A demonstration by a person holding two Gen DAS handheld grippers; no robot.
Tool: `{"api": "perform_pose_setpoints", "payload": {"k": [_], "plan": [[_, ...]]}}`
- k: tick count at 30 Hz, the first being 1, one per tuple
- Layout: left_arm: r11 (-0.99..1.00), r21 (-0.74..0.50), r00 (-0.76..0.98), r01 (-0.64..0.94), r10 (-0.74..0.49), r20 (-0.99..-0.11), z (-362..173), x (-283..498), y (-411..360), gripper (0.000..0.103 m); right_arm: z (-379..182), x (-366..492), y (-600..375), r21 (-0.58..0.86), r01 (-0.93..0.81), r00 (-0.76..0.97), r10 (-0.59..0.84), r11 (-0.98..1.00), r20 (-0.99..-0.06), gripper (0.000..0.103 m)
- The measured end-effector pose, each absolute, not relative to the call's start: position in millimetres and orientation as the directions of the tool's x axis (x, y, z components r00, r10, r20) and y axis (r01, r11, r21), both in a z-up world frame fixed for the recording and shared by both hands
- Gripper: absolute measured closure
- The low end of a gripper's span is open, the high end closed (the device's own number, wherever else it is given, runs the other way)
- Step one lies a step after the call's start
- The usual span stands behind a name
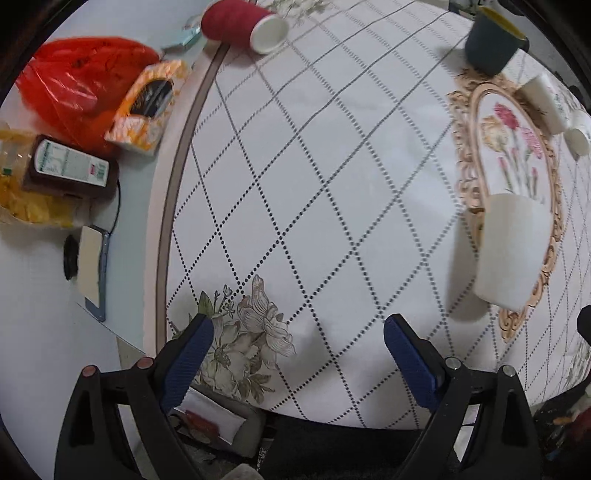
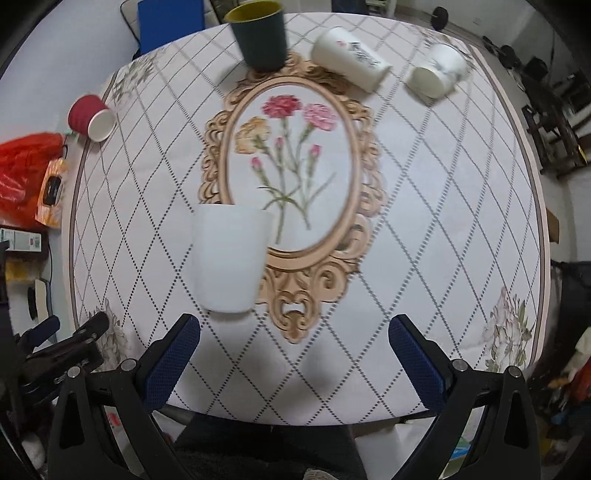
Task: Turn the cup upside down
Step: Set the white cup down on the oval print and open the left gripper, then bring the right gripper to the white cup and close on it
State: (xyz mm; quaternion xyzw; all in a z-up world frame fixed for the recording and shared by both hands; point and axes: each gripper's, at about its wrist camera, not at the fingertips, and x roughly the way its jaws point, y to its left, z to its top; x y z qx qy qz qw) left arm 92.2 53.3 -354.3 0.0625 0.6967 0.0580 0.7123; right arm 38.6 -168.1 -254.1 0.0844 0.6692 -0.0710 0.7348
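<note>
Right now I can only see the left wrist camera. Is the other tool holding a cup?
Observer: No. The right tool is open and empty; the white cup stands just ahead, to its left.
Operator: What's behind the green cup? My picture stops there.
Observer: Something flat and blue stands past the far edge of the table, left of the green cup.
Operator: Can you see my tool?
Observer: Yes, the left tool shows at the right wrist view's bottom left, over the near-left table edge.

Honestly can't read anything here: the brown bottle's [image 1: 70, 168] label and the white mug's [image 2: 349, 59] print are both too blurry.
</note>
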Motion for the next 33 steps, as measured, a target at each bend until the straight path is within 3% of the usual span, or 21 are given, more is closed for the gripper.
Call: {"api": "perform_pose_setpoints", "payload": {"k": [10,12,16,20,23,27,33], "plan": [[0.996,0.08,-0.02,0.032,0.08,-0.997,-376.7,103.3,69.4,0.009,-278.3,81.4,-128.7,-0.006,0.206,0.039,-0.014,0.979,-0.999,0.0],[0.996,0.073,-0.015,0.05,0.074,-0.997,-379.0,104.9,66.0,0.009,-271.2,86.5,-118.9,-0.059,0.109,0.08,-0.068,0.992,-0.994,0.0],[0.996,0.065,-0.011,0.06,0.066,-0.998,-383.6,104.6,57.8,0.009,-247.3,83.3,-85.2,-0.292,-0.288,0.242,-0.225,0.912,-0.944,0.0],[0.998,0.047,-0.025,0.037,0.048,-0.999,-391.0,104.9,51.4,0.009,-252.8,50.4,-49.8,-0.518,-0.719,0.417,-0.31,0.464,-0.855,0.0],[0.999,0.051,-0.033,-0.001,0.051,-0.998,-400.0,106.9,49.1,0.009,-281.6,20.3,-43.4,-0.509,-0.86,0.476,-0.319,0.026,-0.82,0.0],[0.995,0.041,-0.046,-0.093,0.037,-0.998,-405.4,102.0,58.6,0.008,-315.1,-6.5,-52.6,-0.383,-0.829,0.512,-0.278,-0.407,-0.813,0.0],[0.98,0.039,-0.077,-0.195,0.025,-0.997,-421.1,87.6,78.0,0.008,-353.8,-24.9,-73.7,-0.239,-0.493,0.579,-0.11,-0.837,-0.808,0.0]]}}
